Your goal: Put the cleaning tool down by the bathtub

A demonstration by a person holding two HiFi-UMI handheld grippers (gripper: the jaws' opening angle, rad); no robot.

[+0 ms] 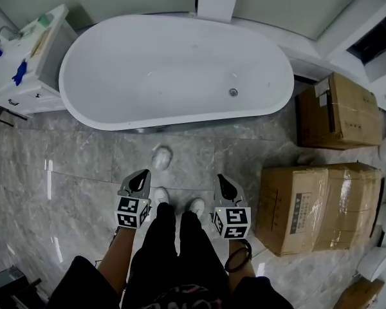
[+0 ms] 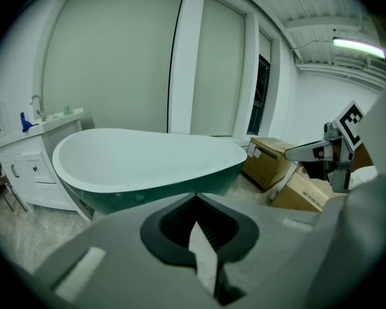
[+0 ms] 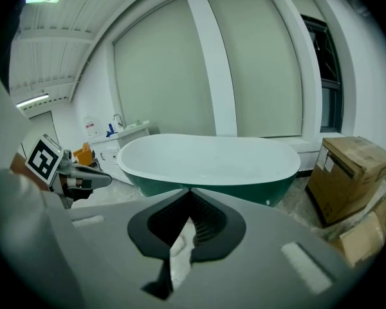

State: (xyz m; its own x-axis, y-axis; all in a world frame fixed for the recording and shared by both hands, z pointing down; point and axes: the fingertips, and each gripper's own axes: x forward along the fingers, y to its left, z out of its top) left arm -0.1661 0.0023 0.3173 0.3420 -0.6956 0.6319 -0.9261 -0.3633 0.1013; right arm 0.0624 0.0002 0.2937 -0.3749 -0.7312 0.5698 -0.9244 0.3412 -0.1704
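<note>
Holding left gripper (image 1: pixel 143 174) low, jaws closed on nothing, short of bathtub (image 1: pixel 177 69). Just ahead, beside bathtub's near side on floor (image 1: pixel 83 172): cleaning tool (image 1: pixel 161 157) (small, white, roundish). Holding right gripper (image 1: pixel 220 179) likewise pressed together, empty, equally short of bathtub.

Marble floor (image 1: pixel 83 172) lay open between the bathtub (image 1: pixel 174 69) and the person's shoes (image 1: pixel 196 205), save a small white object (image 1: pixel 161 157); cardboard boxes (image 1: pixel 296 208) crowded the right; a cabinet (image 1: pixel 27 76) closed off the left.
</note>
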